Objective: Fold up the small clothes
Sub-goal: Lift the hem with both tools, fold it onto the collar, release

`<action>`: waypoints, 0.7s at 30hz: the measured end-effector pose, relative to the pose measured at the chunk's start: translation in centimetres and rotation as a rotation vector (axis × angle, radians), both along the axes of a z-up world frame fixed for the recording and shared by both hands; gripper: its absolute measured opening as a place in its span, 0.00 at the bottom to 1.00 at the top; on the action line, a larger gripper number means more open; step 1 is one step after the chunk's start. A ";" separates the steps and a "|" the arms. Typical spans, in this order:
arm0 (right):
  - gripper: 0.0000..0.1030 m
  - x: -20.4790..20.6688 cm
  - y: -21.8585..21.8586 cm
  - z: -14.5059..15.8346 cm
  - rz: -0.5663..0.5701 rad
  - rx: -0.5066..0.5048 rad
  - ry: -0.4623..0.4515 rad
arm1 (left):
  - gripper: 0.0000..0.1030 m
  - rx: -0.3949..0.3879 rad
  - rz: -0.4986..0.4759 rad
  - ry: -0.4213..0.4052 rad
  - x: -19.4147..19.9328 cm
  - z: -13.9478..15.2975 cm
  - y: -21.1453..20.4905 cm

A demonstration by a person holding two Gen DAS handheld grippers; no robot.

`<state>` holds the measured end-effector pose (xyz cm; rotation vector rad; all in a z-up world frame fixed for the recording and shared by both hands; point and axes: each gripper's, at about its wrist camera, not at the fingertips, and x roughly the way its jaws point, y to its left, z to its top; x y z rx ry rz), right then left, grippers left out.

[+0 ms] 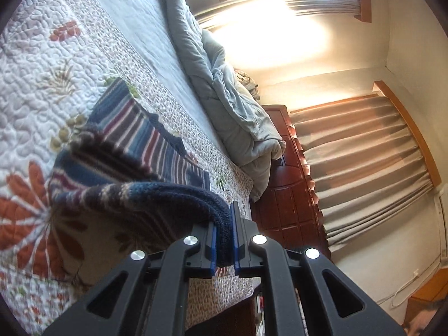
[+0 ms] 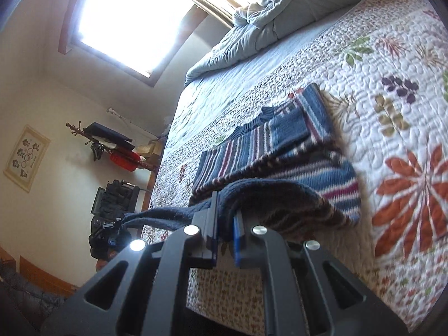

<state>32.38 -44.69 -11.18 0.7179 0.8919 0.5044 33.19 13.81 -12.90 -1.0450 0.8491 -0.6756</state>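
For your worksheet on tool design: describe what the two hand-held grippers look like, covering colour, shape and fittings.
Both match. The left hand-held gripper and the right hand-held gripper each have a matte black plastic body, forked into angular arms with slot-like cutouts. Round silver metal pins sit at the joints. The two flat fingers are black with blue pads on their inner faces. No cables or markings show.

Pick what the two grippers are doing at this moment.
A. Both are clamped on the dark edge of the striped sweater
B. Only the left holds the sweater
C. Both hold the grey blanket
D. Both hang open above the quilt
A: the left gripper and the right gripper each pinch the navy hem of the striped sweater, lifted off the quilt.
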 end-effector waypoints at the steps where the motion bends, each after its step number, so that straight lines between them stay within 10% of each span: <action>1: 0.07 1.3 0.0 0.0 -0.007 -0.001 0.006 | 0.08 0.001 -0.001 0.006 1.2 -0.1 -0.1; 21: 0.07 20.3 0.6 -11.8 -0.062 -0.088 0.274 | 0.08 0.142 0.005 0.297 19.1 -11.1 -2.3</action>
